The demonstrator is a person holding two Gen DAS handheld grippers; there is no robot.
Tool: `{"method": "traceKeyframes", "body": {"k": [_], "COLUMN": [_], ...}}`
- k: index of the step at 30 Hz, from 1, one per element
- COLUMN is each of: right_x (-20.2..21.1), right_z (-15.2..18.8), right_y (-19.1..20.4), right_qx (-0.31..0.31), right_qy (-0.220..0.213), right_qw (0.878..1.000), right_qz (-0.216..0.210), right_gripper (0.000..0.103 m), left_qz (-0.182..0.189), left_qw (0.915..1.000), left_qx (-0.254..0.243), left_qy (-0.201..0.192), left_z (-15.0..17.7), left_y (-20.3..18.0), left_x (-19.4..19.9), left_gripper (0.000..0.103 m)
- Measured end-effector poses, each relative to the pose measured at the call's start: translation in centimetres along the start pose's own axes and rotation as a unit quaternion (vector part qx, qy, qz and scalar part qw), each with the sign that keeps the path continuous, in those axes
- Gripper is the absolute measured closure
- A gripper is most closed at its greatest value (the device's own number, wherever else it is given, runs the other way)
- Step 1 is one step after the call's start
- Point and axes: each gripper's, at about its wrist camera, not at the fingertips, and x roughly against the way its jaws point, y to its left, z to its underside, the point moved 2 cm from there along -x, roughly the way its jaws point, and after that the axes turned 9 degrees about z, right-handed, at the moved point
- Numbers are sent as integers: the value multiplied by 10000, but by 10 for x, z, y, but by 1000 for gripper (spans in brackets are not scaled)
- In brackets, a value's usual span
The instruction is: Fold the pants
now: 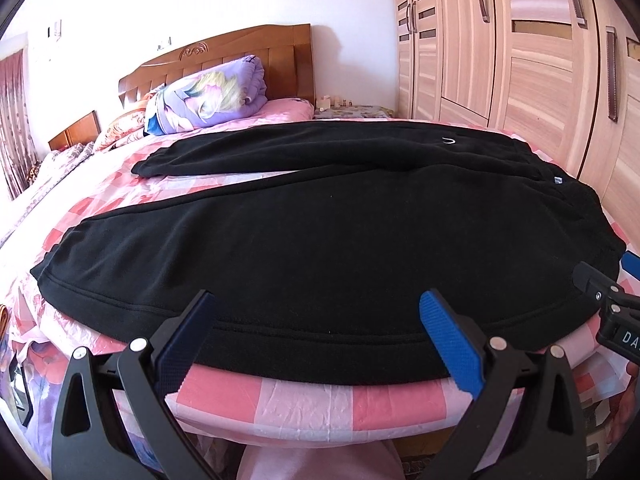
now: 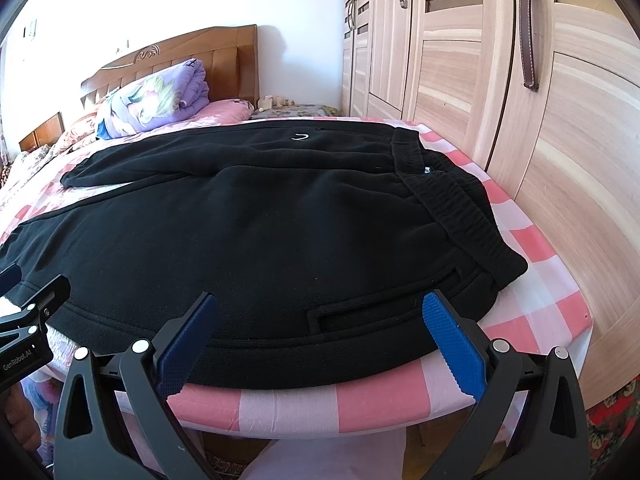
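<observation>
- Two claws hover at the near edge of the bed (image 1: 304,396), side by side, both pointing across the mattress toward the headboard (image 1: 224,60).
- Left claw (image 1: 316,308): its blue-padded fingers (image 1: 448,344) stand wide apart, holding nothing; the near hem of the black pants (image 1: 280,248) lies just ahead of and between the tips.
- Right claw (image 2: 320,310): fingers (image 2: 452,344) likewise spread wide and empty, with the pants' side seam and a pocket slit just beyond the tips.
- Pants: spread flat on the pink checked sheet, directly ahead of both claws. Ahead and to the right of the right claw lies the ribbed waistband (image 2: 452,204); the legs run off to the left of it. The near leg stretches past the left claw to its left, ending in a cuffed hem; the far leg lies beyond it, with a strip of sheet showing between the two legs.
- Each claw shows at the edge of the other's view: the right one at the left claw's right side, the left one at the right claw's left side.
- Far ahead and left of the claws, a folded purple quilt (image 1: 208,96) rests against the headboard.
- To the right of both claws stands a pale wooden wardrobe (image 2: 500,80), close beside the bed.
</observation>
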Motion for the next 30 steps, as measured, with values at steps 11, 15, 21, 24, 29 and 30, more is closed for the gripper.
{"method": "traceKeyframes", "body": {"k": [11, 15, 21, 24, 29, 30], "right_x": [-3, -3, -10, -16, -43, -57], "right_z": [1, 0, -17, -45, -118, -138], "right_y": [0, 1, 3, 3, 2, 5], "right_qx": [20, 104, 259, 359, 686, 824], "right_qy": [-1, -29, -129, -284, -387, -327], "right_qw": [10000, 9999, 9995, 9983, 9927, 9908], "right_qz": [13, 16, -120, -361, -916, -1026], "right_gripper": [4, 4, 4, 4, 4, 4], "left_qz": [-96, -72, 260, 484, 675, 776], "left_qw": [9998, 9995, 9987, 9955, 9906, 9903], "left_qx": [-165, -300, -446, -809, -1180, -1132], "left_qy": [-70, -83, 11, 74, -141, -191], "left_z": [-1, -5, -15, -31, -92, -107], "left_y": [-3, -4, -3, -9, -3, 1], "left_x": [1, -1, -11, -19, -37, -42], "left_gripper": [1, 1, 1, 1, 1, 1]}}
